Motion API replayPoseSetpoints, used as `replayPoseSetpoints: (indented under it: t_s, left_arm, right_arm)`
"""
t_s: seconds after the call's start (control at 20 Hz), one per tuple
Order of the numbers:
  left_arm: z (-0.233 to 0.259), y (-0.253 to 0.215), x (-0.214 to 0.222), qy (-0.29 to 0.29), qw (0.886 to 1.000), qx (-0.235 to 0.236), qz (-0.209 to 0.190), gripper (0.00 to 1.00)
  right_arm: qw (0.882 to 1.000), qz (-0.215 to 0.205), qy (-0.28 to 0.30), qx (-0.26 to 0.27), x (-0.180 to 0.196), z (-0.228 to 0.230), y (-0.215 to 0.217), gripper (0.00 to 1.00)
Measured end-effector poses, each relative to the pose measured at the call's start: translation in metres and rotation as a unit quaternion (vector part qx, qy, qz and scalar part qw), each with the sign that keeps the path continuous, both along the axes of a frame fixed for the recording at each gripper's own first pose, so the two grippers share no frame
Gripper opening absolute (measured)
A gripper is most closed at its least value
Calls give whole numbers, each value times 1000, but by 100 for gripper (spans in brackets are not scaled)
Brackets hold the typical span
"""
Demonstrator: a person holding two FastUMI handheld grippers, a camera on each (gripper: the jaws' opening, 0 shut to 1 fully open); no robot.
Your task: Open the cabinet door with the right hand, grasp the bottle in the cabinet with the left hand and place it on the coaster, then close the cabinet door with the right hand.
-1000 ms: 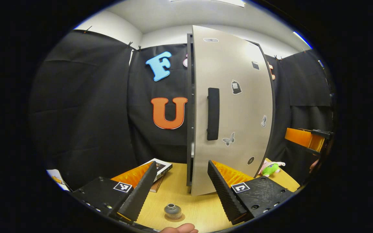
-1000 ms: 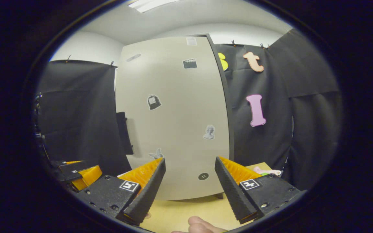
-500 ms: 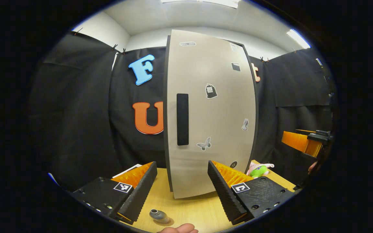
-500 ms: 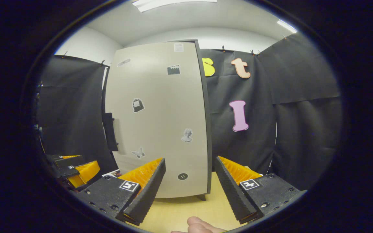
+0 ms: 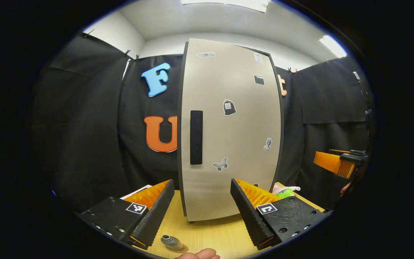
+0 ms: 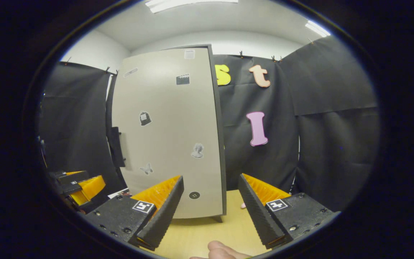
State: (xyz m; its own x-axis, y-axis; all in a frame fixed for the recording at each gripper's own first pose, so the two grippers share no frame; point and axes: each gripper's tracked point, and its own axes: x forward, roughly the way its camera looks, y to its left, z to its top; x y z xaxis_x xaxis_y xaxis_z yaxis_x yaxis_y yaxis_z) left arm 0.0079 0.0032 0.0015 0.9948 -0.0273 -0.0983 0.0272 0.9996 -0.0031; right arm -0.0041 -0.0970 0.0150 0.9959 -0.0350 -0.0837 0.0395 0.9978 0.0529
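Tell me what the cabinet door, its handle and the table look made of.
Cabinet door: smooth matte beige panel with a dark edge, probably laminated board, with small stickers on it.
Handle: matte black bar, plastic or coated metal; the look leaves it open.
Table: light wood-grain top, likely laminate or veneer.

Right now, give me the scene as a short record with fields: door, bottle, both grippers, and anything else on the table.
cabinet door: shut, black handle along its left edge
bottle: on a coaster on the wooden table, in front of the cabinet
left gripper: open, empty
right gripper: open, empty, facing the door
other items: green and pink plush toy right of the cabinet
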Motion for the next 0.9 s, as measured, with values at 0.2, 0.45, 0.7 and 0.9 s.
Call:
replayPoseSetpoints:
  t_s: [0.2, 0.45, 0.7, 0.9]
  left_arm:
    - [-1, -2, -2, 2, 1000, 0, -2, 95]
    - [-1, 3, -7, 3, 1000, 3, 2, 95]
    - [-9, 12, -8, 14, 1000, 1, 5, 95]
    - [-8, 15, -6, 16, 1000, 0, -1, 95]
  right_arm:
    - [1000, 2, 9, 6, 0, -2, 1, 93]
    - [1000, 1, 14, 15, 3, -4, 0, 93]
    - [1000, -6, 15, 15, 11, -3, 1, 98]
    - [1000, -14, 11, 18, 10, -3, 3, 98]
